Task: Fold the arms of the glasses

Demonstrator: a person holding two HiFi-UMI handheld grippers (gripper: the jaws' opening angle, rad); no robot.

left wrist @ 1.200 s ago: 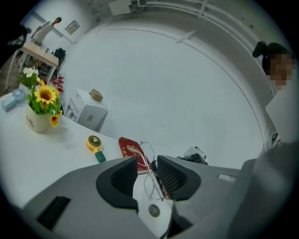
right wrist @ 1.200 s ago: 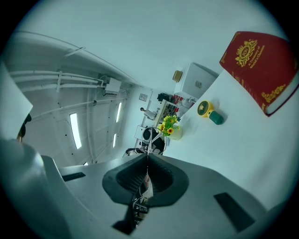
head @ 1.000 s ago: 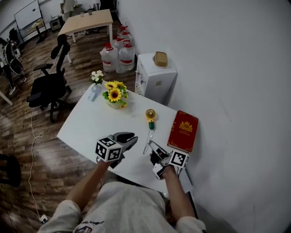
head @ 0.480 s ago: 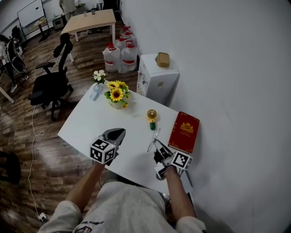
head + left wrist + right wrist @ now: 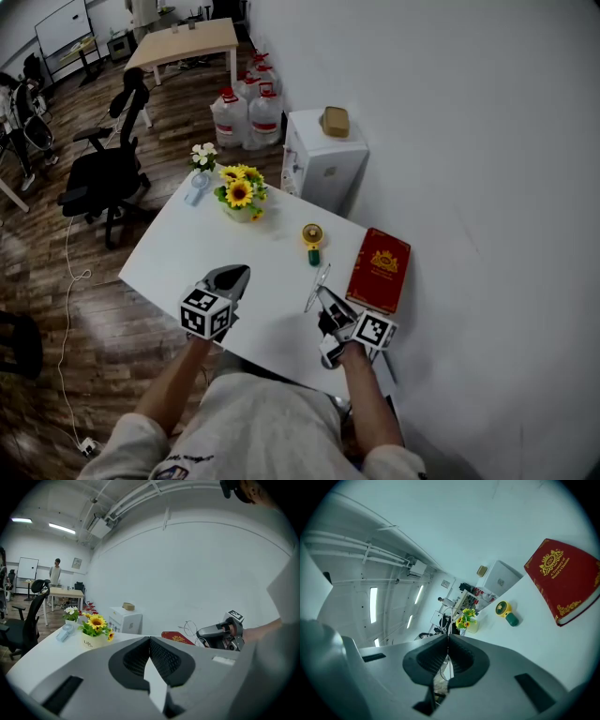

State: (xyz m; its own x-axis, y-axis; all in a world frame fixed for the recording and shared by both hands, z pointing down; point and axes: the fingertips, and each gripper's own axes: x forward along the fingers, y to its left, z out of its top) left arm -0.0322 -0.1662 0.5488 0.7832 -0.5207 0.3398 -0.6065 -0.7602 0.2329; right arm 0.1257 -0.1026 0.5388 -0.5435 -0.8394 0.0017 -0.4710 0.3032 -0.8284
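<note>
The thin wire-framed glasses (image 5: 316,286) hang over the white table (image 5: 187,253), pinched by my right gripper (image 5: 323,298), which is shut on them. In the right gripper view the frame's wire (image 5: 448,617) sticks out past the closed fingertips of the right gripper (image 5: 448,637). My left gripper (image 5: 238,273) is shut with nothing between its jaws, well to the left of the glasses. From the left gripper view, the shut left gripper (image 5: 150,638) faces the wall, and the right gripper (image 5: 216,633) with the glasses (image 5: 190,628) shows at the right.
A red book (image 5: 379,270) lies right of the glasses by the wall. A yellow handheld fan (image 5: 312,242) lies beyond them. A sunflower pot (image 5: 239,199), small white flowers (image 5: 200,157) and a blue fan (image 5: 195,186) stand at the far left end. The table's near edge runs just under both grippers.
The left gripper closed, drew away from the glasses to the left and turned to point away from me. The right gripper lifted slightly with the glasses.
</note>
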